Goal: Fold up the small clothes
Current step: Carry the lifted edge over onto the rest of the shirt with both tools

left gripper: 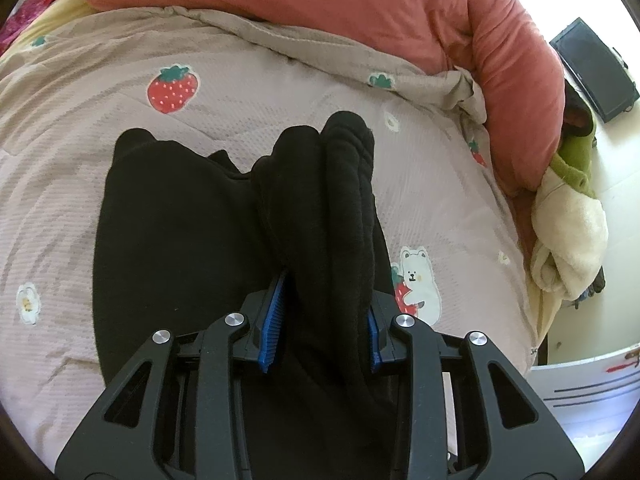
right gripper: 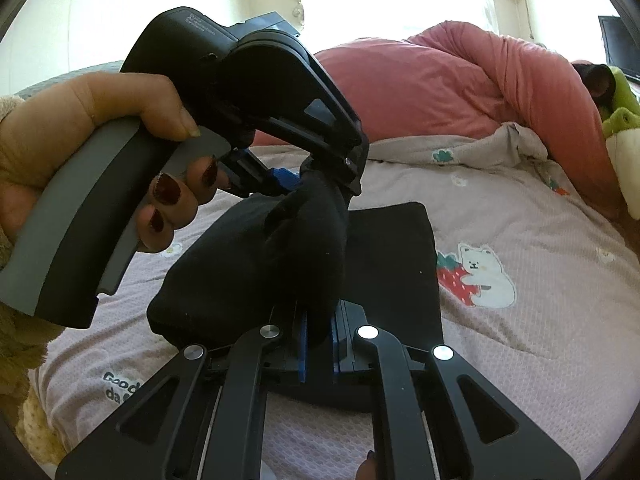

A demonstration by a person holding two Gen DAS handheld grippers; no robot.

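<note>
left gripper (left gripper: 326,320): black frame, triangular cut-outs, round silver screws, blue ribbed pads
right gripper (right gripper: 318,344): same black frame, four silver screws, blue pads
left gripper handle (right gripper: 92,216): grey over black, curved; black housing above, small pale print (unreadable)
left hand (right gripper: 80,120): dark red nail polish
sleeve (right gripper: 12,208): tan, fuzzy

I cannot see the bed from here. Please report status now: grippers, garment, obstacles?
Left gripper shut on black garment; right gripper shut on it too. Part lifted, rest lies on bedspread. Nothing in the way.
</note>
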